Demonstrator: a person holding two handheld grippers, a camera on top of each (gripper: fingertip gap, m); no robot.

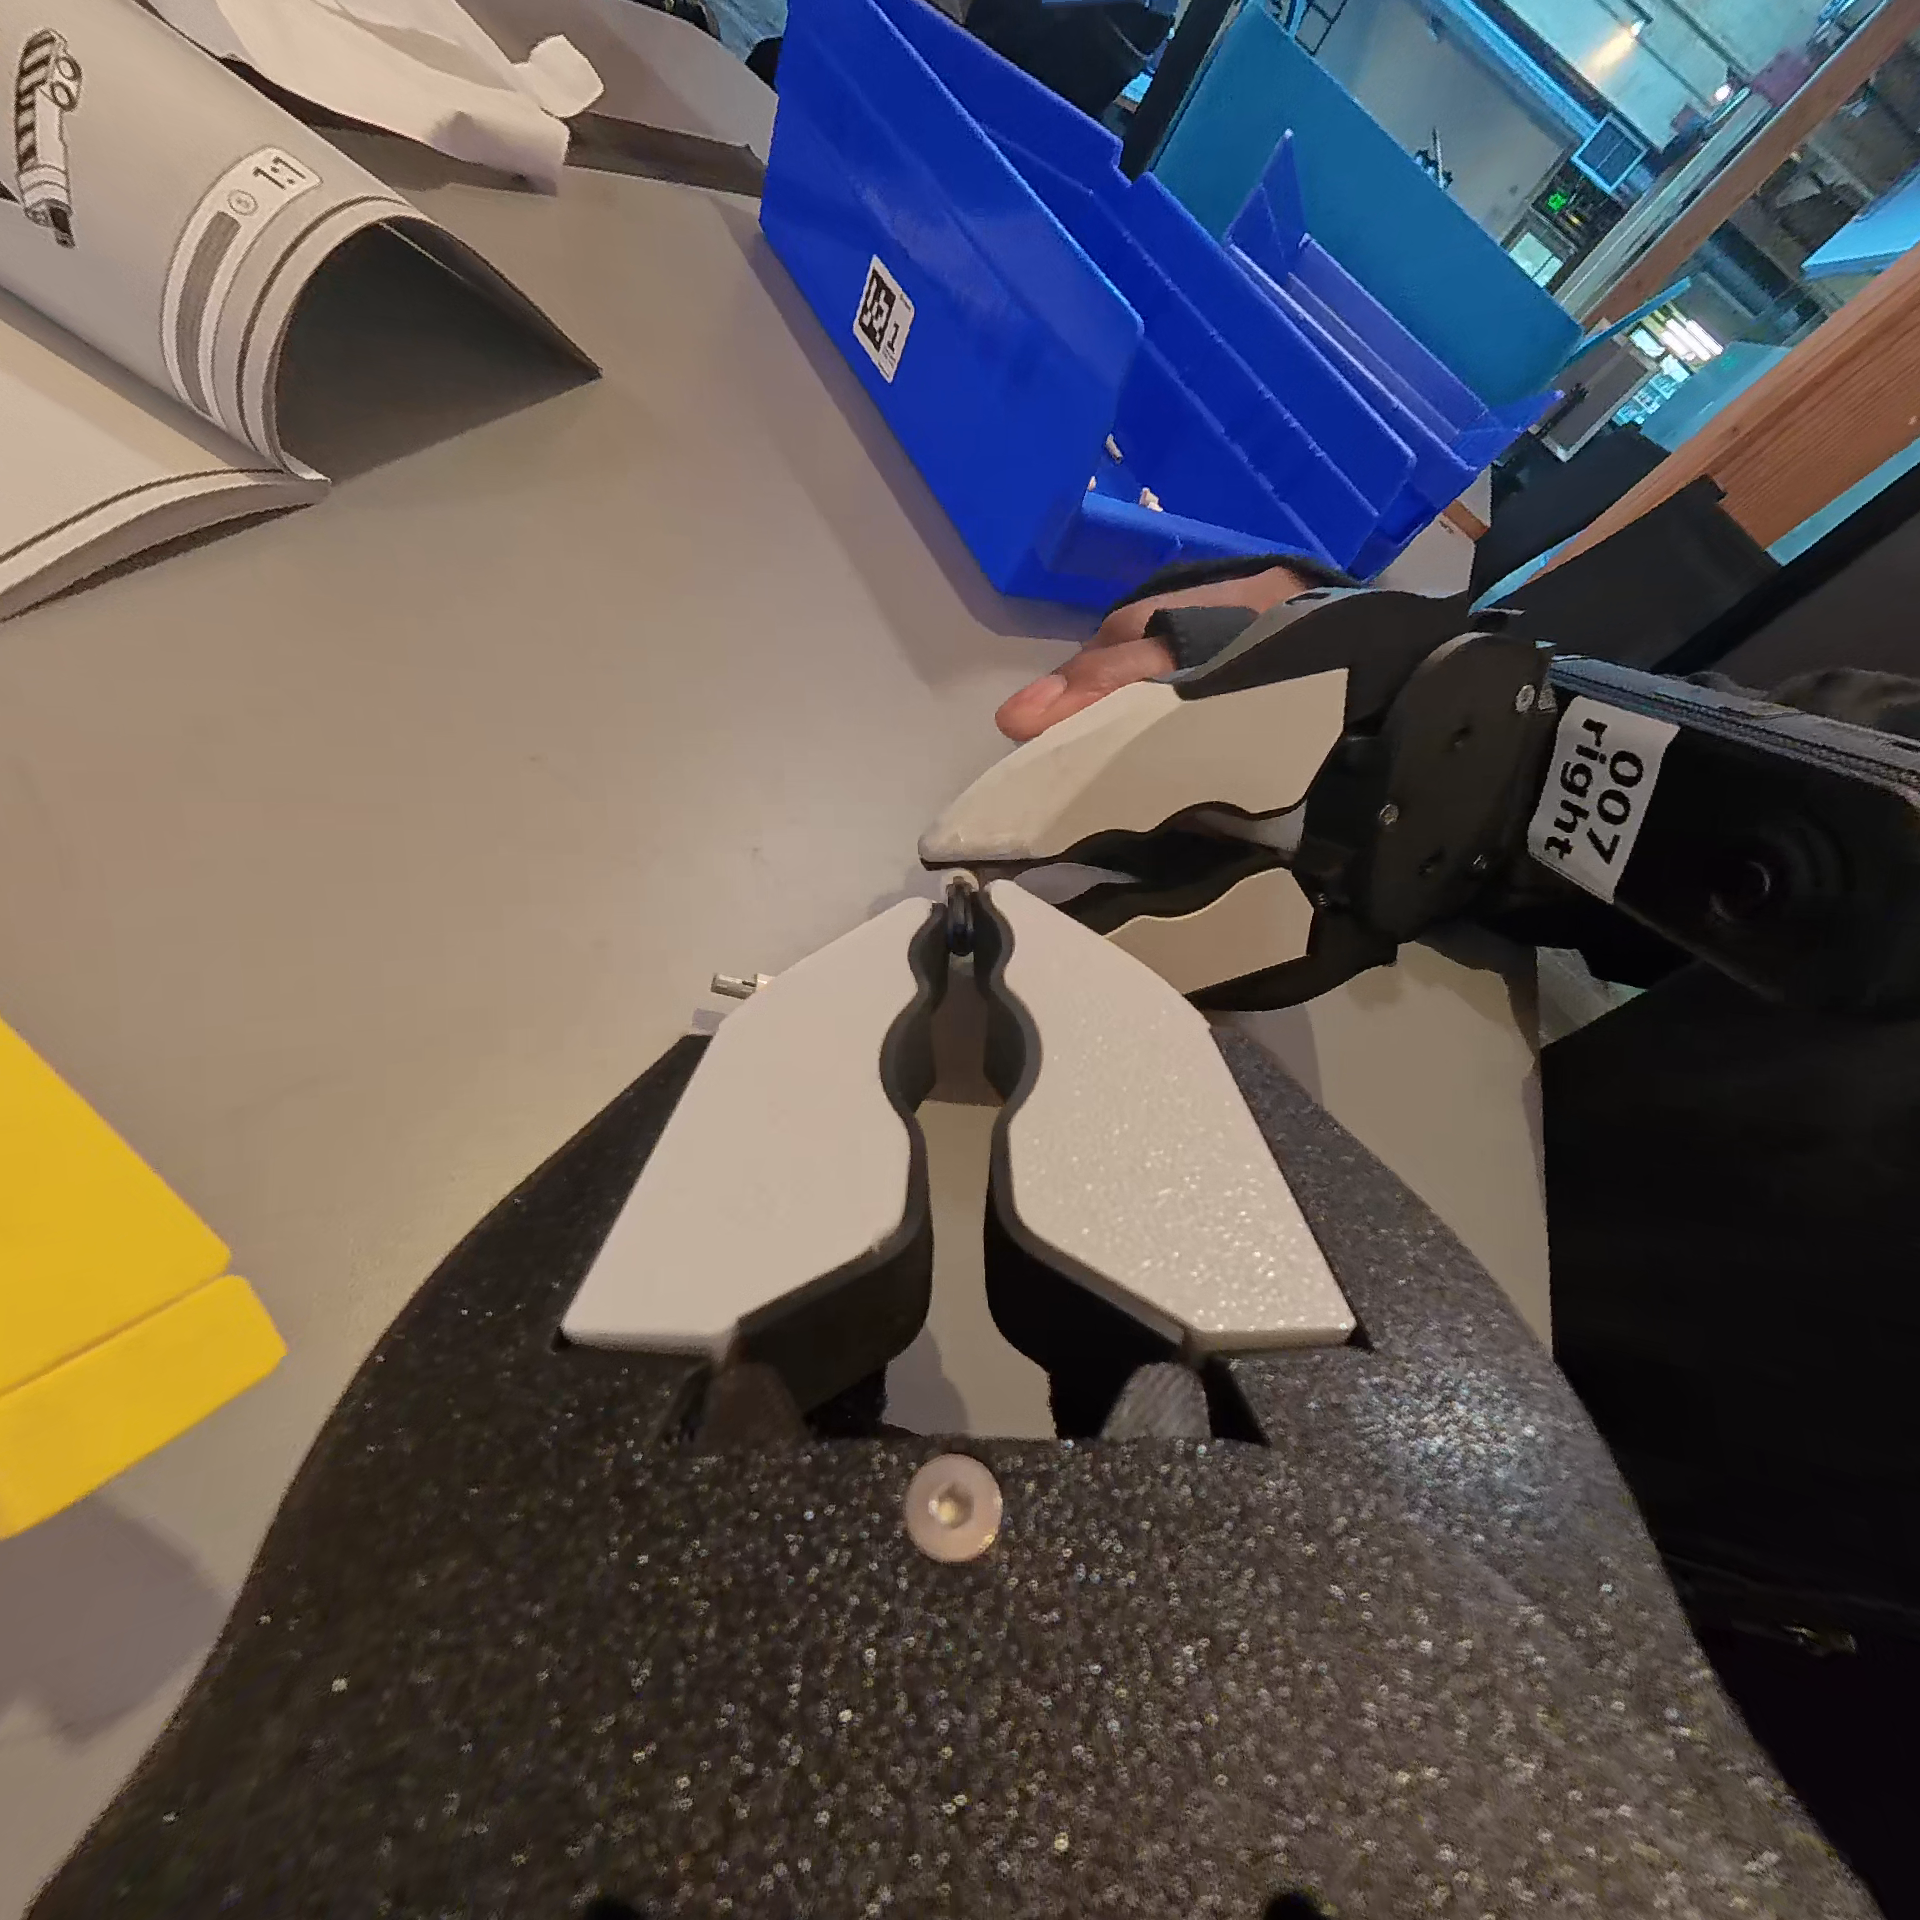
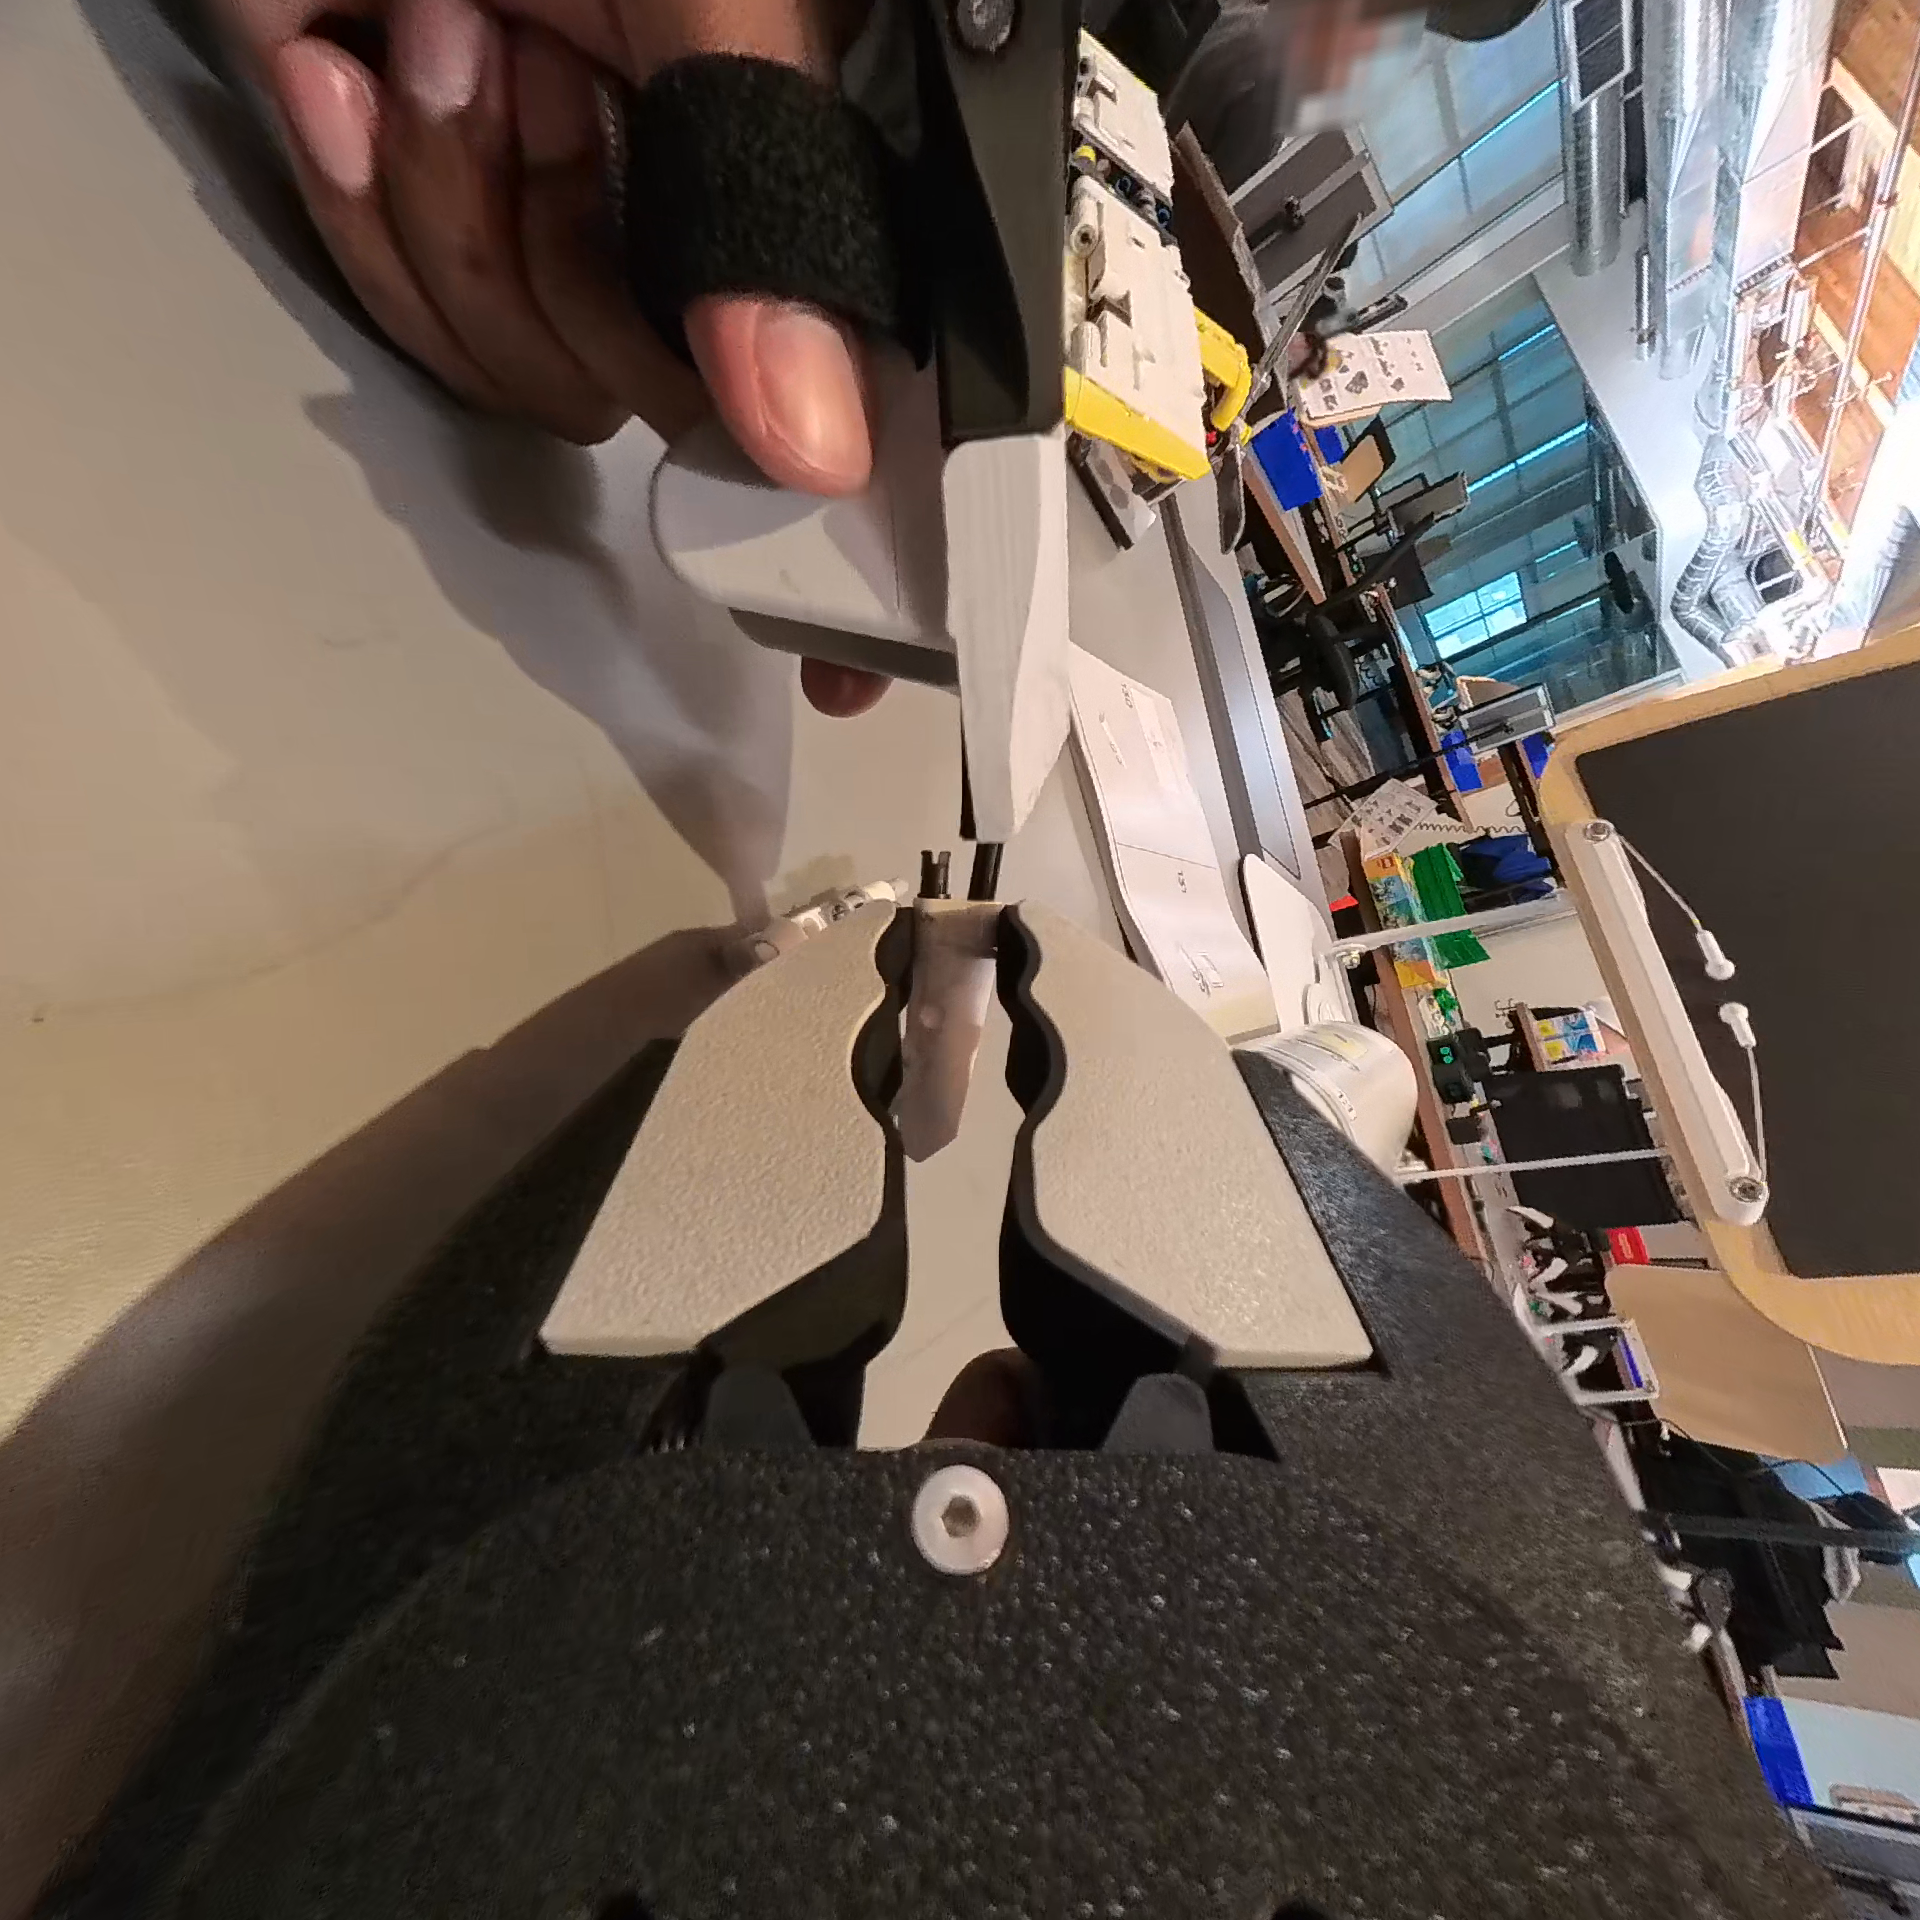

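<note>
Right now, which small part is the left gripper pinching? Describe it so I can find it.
Start at the big blue bin on the grey table. In front of it the two grippers meet tip to tip. The left gripper pinches a thin black pin, unlike the white piece in the right gripper.

This is a workshop or assembly lab: blue parts bins (image 1: 1039, 343) and an open instruction booklet (image 1: 187, 312) sit on a grey counter (image 1: 571, 727), with cluttered shelves (image 2: 1538, 1039), office chairs (image 2: 1361, 623) and exposed ceiling ducts (image 2: 1704, 177) far behind.
</note>
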